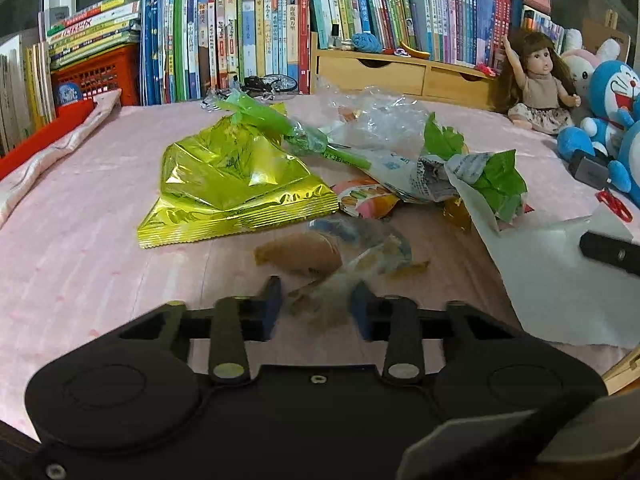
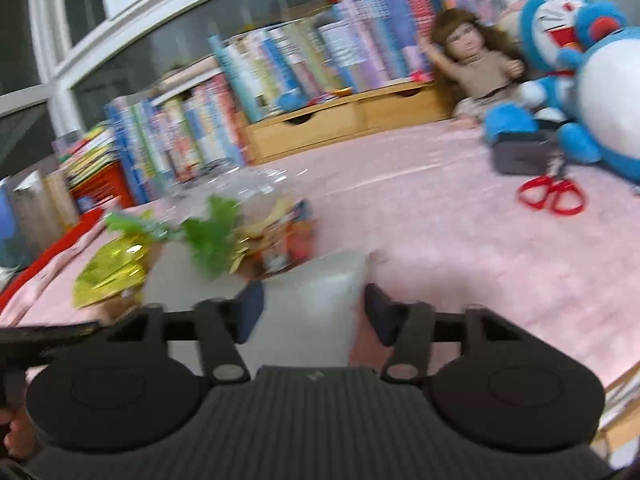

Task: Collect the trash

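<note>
Trash lies in a heap on the pink tablecloth [image 1: 80,260]: a yellow-green foil bag [image 1: 232,184], clear plastic with green scraps [image 1: 380,128], and printed wrappers [image 1: 368,200]. A brown and blue wrapper [image 1: 320,252] sits blurred between the fingers of my left gripper [image 1: 317,298]. That gripper is open, with a wide gap. A white plastic bag [image 1: 560,280] lies flat on the right. My right gripper [image 2: 314,306] is open over the white bag [image 2: 312,300]. One of its fingers [image 1: 608,254] shows on the bag in the left wrist view.
Rows of books [image 1: 260,40] and a wooden drawer unit [image 1: 400,72] line the back. A red basket [image 1: 100,72] stands at back left. A doll [image 1: 536,80], blue plush toys [image 1: 612,100] and red scissors [image 2: 552,196] are at the right. A hand [image 2: 16,432] shows at lower left.
</note>
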The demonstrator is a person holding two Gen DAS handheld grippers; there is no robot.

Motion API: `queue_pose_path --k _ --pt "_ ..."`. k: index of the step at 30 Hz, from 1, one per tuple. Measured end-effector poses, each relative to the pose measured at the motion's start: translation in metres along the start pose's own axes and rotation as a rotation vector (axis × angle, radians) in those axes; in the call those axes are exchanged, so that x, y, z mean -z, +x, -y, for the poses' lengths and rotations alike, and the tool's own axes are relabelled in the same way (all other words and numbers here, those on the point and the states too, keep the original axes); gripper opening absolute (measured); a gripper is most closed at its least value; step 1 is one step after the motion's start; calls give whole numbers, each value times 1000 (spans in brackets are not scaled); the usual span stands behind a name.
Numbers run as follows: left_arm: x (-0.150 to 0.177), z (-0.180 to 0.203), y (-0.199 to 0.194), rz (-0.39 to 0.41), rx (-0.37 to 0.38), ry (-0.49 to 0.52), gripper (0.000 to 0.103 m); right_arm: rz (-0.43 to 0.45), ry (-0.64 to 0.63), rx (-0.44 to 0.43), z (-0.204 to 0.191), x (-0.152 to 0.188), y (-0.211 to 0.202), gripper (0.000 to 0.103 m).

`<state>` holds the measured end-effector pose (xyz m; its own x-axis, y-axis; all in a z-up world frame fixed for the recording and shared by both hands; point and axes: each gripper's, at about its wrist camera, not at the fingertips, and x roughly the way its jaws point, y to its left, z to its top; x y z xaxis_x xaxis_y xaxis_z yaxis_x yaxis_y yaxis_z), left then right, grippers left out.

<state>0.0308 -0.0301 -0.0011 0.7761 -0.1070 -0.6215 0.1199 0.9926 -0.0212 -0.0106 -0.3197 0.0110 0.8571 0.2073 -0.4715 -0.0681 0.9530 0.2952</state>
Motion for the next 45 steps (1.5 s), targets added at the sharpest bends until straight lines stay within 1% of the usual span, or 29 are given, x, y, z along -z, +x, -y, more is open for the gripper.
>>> queue_pose_path --k 1,2,3,4,5,6,7,9,13,19,24,31,34,38,45 --pt "1 0 -1 0 6 -3 29 -9 -9 1 -3 3 3 72" --pt "1 0 -2 0 15 -9 25 -16 -12 3 -6 5 5 61" --pt "2 -1 -4 -1 25 -17 23 -25 -14 4 -9 7 7 53" --pt "3 -1 -5 -1 32 -22 23 -34 -11 10 -10 8 9 32" --pt "3 -1 -7 -1 35 -23 22 -43 -3 14 -11 9 10 19" --pt "4 -2 -10 0 36 -23 22 -47 9 8 -12 9 10 11" --pt "5 -1 -13 4 35 -22 22 -41 17 -7 -13 9 9 9" --pt "6 -1 -19 13 35 -20 22 -22 8 -21 -15 10 4 6" --pt "7 -2 -31 29 34 -19 22 46 -31 -4 -24 7 -10 3" --pt "5 -9 -50 66 16 -38 21 142 -68 34 -33 -7 -30 3" --pt "-2 -16 -57 89 -1 -58 21 171 -86 48 -38 -19 -32 3" --pt "-9 -24 -67 113 -9 -84 21 242 -90 69 -43 -29 -43 3" --pt "-10 -26 -71 121 -11 -89 21 256 -99 71 -45 -32 -47 3" --pt "-9 -27 -77 121 7 -104 21 263 -99 65 -46 -33 -53 3" --pt "-6 -25 -89 123 27 -101 21 247 -122 50 -50 -27 -60 3"
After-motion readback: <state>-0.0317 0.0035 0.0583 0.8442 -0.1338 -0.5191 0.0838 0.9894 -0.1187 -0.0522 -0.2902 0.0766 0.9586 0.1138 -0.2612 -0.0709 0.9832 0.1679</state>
